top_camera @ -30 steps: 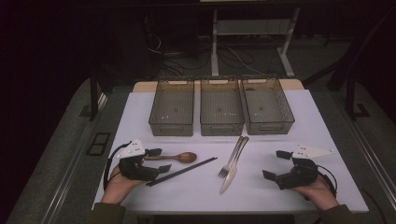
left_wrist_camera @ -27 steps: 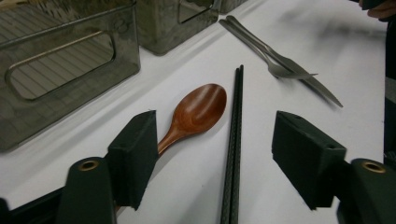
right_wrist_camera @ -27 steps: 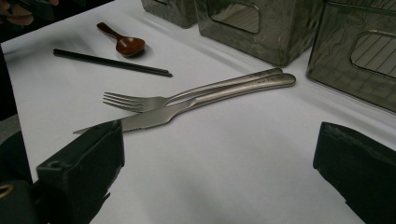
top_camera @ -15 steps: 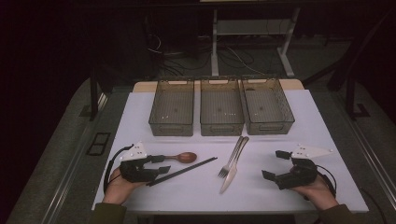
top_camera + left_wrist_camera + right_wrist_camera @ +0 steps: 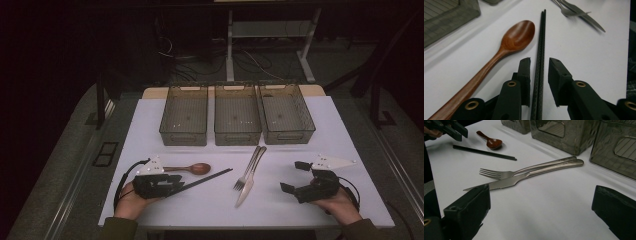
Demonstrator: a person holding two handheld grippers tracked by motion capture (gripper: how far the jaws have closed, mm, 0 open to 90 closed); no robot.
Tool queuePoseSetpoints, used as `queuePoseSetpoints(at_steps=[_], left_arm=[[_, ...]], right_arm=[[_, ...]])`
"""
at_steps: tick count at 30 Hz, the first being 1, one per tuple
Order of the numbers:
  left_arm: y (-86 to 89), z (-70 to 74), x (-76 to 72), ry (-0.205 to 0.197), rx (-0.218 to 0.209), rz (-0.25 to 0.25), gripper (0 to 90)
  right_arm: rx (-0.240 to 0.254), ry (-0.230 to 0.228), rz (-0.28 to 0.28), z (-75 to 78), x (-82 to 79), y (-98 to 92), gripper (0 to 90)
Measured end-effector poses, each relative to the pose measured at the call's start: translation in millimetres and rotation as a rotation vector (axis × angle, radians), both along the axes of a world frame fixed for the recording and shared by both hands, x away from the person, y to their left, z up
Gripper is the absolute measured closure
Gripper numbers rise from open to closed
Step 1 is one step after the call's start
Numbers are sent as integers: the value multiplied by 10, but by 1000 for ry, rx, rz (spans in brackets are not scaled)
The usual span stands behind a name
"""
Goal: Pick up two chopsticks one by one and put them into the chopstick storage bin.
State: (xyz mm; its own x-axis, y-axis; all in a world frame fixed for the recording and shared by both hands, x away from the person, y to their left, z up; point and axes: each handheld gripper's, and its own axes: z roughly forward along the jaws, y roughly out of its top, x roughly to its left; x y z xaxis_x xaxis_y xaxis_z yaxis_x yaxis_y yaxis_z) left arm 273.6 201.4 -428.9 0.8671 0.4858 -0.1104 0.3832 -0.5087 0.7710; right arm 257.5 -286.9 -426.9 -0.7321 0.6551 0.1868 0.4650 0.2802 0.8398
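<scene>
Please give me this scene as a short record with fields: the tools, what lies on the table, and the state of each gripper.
surface: white table
bins: three empty mesh bins in a row at the far side
left gripper: jaws have just been closing around the black chopsticks; a small gap shows on each side, so not yet clamped
beside it: wooden spoon, lying flat
middle: fork and knife, side by side, touching
right gripper: jaws wide open, nothing between them
</scene>
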Motion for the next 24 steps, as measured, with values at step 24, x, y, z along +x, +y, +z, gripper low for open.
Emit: queuePoseSetpoints(at_steps=[24], left_arm=[[-171, -103, -21, -12, 102, -62, 828]], right_arm=[[3, 5, 2, -2, 9, 2, 14]])
